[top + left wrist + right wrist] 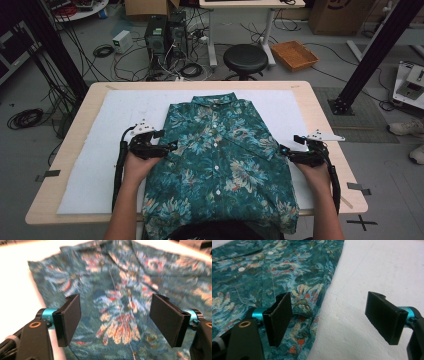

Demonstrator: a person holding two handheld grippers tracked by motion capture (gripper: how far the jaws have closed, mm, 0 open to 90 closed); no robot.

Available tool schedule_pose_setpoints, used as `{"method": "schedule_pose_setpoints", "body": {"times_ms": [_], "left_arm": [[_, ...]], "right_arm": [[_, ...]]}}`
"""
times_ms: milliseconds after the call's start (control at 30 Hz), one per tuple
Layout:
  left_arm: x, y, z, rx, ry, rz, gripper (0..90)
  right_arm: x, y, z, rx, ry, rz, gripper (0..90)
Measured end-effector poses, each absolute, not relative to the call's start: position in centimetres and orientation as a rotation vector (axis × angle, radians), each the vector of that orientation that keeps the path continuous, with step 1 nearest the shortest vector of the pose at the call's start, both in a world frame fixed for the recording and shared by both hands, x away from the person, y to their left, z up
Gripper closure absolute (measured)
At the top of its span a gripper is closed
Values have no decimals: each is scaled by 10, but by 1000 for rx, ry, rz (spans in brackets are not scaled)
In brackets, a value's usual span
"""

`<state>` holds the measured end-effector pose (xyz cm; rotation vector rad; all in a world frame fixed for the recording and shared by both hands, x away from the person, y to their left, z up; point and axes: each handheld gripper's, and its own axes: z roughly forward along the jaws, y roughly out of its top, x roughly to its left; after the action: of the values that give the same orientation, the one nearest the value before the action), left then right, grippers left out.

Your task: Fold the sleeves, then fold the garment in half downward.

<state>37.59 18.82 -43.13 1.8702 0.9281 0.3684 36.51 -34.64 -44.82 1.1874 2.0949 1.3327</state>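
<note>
white mat (pixel 115 150) bare beside shirt (pixel 220 150)

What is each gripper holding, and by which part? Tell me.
Nothing is held. The left gripper stands open over the shirt, and the right gripper stands open across the shirt's side edge, with no cloth pinched.

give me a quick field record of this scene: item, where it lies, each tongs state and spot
item: shirt, teal floral print, buttoned, front up
surface: white mat on a wooden table
collar: at the far end, away from the person
hem: hangs over the near table edge
left tongs: open, at the shirt's left edge, fabric below the jaws, nothing gripped
right tongs: open, at the shirt's right edge, one jaw over fabric, the other over the mat
folded: sleeves look tucked in, body not yet folded
</note>
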Motion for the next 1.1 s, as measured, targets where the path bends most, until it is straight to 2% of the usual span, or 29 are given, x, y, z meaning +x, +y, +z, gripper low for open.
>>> {"method": "schedule_pose_setpoints", "body": {"times_ms": [800,1100], "left_arm": [[376,184,-427,1857,930,366,224],[381,200,-426,1824,933,379,217]], "right_arm": [[366,-347,-448,1187,2082,1330,217],[367,-347,-444,1198,2051,1334,217]]}}
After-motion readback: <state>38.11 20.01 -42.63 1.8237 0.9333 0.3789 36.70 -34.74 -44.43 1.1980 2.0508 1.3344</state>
